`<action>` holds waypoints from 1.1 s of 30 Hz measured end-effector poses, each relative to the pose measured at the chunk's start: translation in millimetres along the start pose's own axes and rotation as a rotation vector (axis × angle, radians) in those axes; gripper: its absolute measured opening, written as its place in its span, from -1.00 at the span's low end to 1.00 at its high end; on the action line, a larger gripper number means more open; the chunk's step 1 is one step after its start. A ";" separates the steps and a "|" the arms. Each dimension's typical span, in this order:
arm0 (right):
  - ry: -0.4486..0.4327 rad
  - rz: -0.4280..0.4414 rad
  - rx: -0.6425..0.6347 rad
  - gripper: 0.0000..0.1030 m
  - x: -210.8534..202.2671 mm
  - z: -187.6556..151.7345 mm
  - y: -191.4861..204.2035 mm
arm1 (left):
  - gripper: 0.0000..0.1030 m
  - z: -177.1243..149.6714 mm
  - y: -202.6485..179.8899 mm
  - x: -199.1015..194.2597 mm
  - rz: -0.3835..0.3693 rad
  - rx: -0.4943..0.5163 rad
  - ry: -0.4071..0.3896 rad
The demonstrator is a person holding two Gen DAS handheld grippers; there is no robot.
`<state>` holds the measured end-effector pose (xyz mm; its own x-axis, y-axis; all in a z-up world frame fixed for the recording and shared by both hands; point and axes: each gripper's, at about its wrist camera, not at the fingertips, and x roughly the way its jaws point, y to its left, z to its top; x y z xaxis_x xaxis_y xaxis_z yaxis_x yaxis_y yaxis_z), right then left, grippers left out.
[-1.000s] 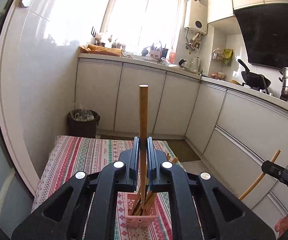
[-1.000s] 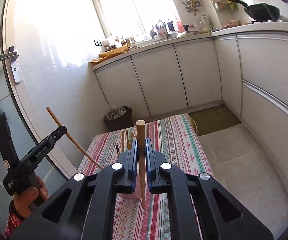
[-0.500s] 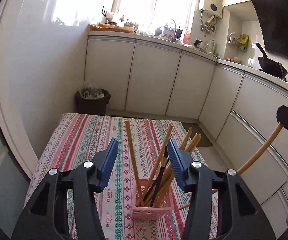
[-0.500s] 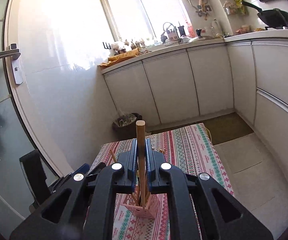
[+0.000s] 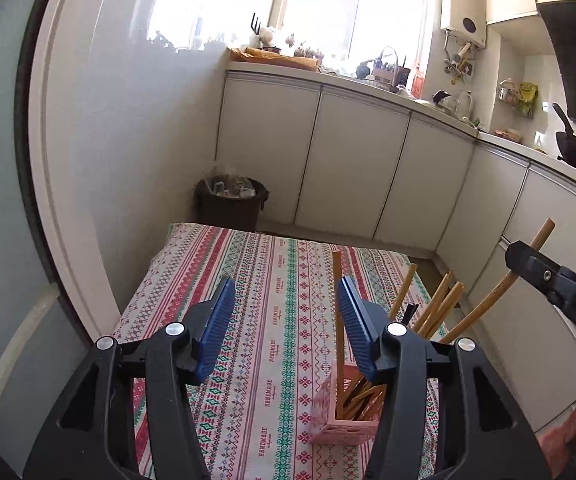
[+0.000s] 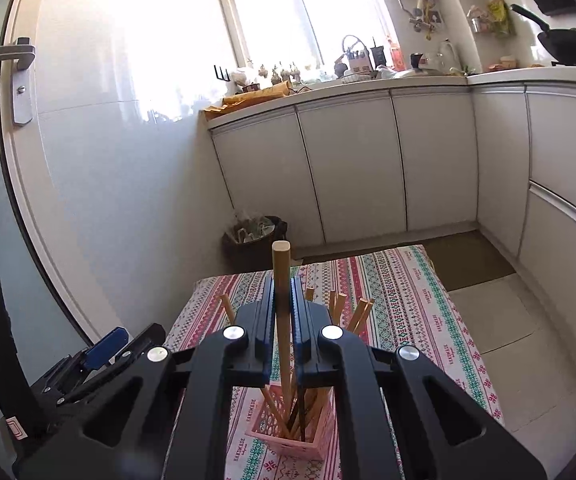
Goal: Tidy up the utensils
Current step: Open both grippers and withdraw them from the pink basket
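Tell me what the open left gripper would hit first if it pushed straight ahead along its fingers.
Probably the striped patterned tablecloth: the left gripper points slightly downward over bare cloth, its jaws open and empty. The pink plastic basket of wooden chopsticks sits off to its right, likely missed, though depth is uncertain.

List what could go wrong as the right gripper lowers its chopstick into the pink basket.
1. The pink basket is small, light-looking and crowded with leaning chopsticks; the held chopstick in the right gripper may jam against them or push the basket over.
2. The left gripper, jaws just opened and empty, sits close beside the basket; the two grippers could collide.
3. A tipped basket could spill chopsticks across the striped tablecloth and onto the floor.
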<state>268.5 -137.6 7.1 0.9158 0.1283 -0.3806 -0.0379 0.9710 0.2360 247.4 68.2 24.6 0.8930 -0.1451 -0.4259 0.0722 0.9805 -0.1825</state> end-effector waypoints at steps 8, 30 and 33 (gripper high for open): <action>0.021 -0.033 -0.011 -0.72 6.4 2.9 6.9 | 0.16 1.5 2.5 -9.3 0.035 0.003 -0.016; -0.035 -0.071 0.021 0.35 -19.4 7.7 4.2 | 0.48 4.0 -3.4 -19.0 0.049 0.013 -0.047; -0.040 -0.073 0.033 0.50 -21.1 8.2 0.6 | 0.53 3.7 -5.1 -20.7 0.048 0.015 -0.053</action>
<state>252.4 -141.3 22.6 0.9308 0.0482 -0.3624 0.0427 0.9702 0.2387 230.2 66.7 37.7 0.9178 -0.0909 -0.3865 0.0349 0.9882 -0.1495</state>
